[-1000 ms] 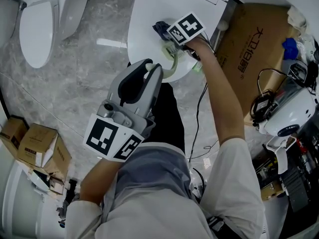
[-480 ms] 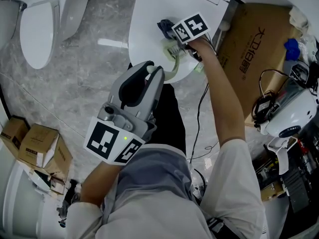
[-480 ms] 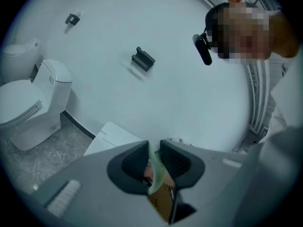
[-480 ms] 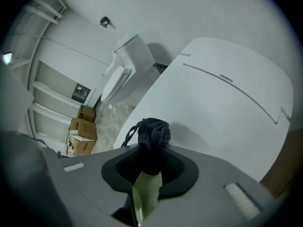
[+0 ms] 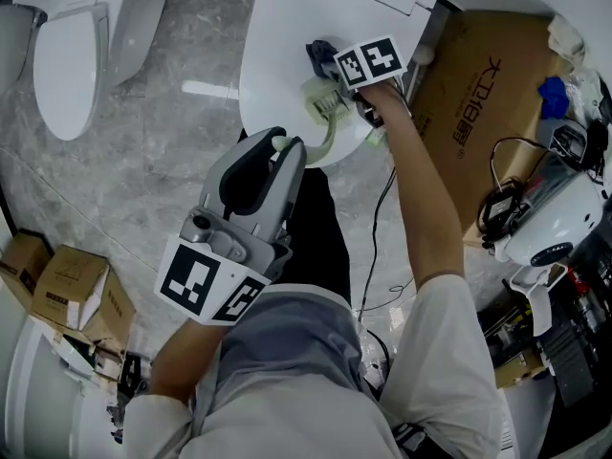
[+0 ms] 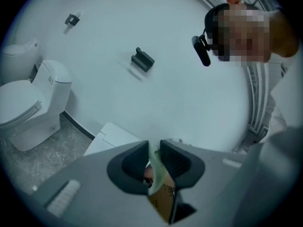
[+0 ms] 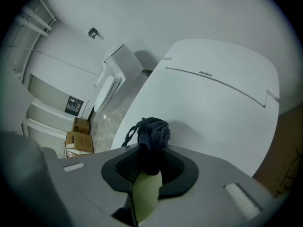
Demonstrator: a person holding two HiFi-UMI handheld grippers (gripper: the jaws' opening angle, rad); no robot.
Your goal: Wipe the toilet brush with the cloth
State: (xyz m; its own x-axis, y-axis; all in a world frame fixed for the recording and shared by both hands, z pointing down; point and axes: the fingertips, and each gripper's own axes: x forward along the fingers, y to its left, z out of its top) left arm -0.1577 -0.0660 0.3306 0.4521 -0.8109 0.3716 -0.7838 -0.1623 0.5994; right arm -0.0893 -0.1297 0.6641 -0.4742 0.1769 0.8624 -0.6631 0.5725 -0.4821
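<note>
The toilet brush (image 5: 327,122) is pale green, and its head (image 5: 320,98) lies over the closed white toilet lid (image 5: 287,27). My left gripper (image 5: 282,146) is shut on the thin handle (image 6: 155,171), which stands between its dark pads. My right gripper (image 5: 325,65) is shut on a dark blue cloth (image 5: 320,54), bunched at the jaw tips (image 7: 152,132) and resting against the brush head. Part of the pale green brush (image 7: 146,193) shows right under the right gripper's jaws.
A second toilet (image 5: 67,55) stands at the left on the grey marble floor. A large cardboard box (image 5: 478,94) lies at the right beside a white appliance with cables (image 5: 550,208). Small cardboard boxes (image 5: 76,290) sit at the lower left.
My right gripper with the cloth has shifted slightly to the right and down at the brush head. The left gripper keeps its hold on the handle and has drifted a little to the left.
</note>
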